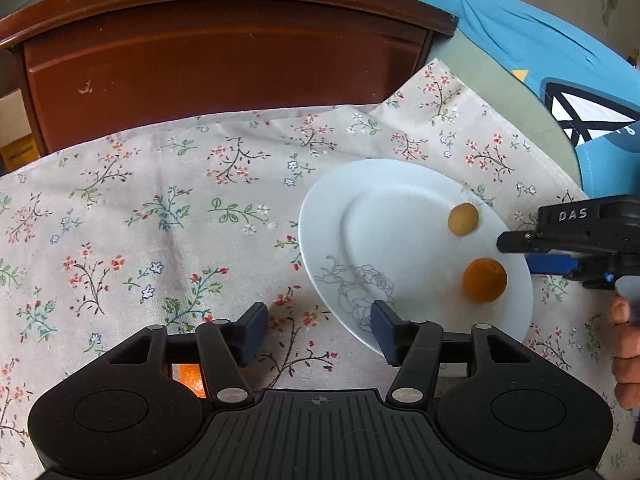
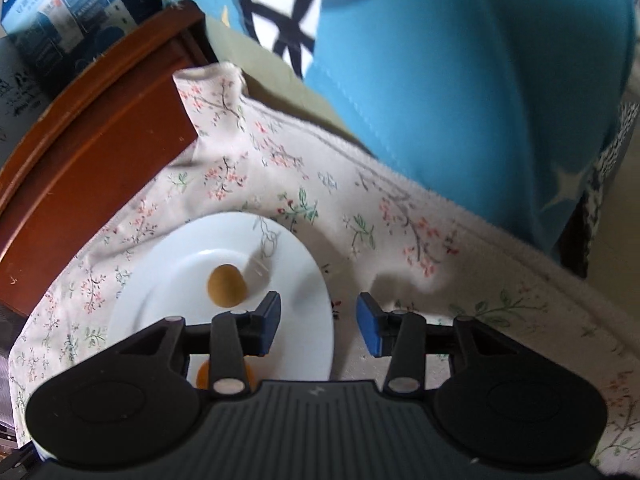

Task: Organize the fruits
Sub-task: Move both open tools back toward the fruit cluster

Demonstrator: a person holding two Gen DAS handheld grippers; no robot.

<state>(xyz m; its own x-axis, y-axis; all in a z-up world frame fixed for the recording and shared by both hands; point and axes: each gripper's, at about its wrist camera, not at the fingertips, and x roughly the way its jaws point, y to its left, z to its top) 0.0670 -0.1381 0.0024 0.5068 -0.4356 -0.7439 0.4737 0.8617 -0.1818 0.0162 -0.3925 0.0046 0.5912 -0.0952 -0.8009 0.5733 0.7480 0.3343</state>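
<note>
A white plate (image 1: 380,220) with a drawn rose lies on the floral cloth and carries a small tan fruit (image 1: 463,219) and an orange (image 1: 485,280). My left gripper (image 1: 320,330) hovers open over the plate's near-left rim with nothing between its fingers. Something orange (image 1: 191,380) shows through a gap under its left finger, mostly hidden. My right gripper (image 1: 520,252) reaches in from the right, just beside the orange. In the right wrist view it (image 2: 319,322) stands open and empty at the edge of the plate (image 2: 160,280), the tan fruit (image 2: 226,286) just ahead of its left finger and the orange (image 2: 202,376) half hidden beneath.
The floral cloth (image 1: 160,220) covers the table. A brown wooden cabinet (image 1: 200,72) stands right behind it, with boxes (image 2: 60,12) on top. Blue fabric (image 2: 460,80) looms along the table's right side. A person's hand (image 1: 626,344) holds the right gripper.
</note>
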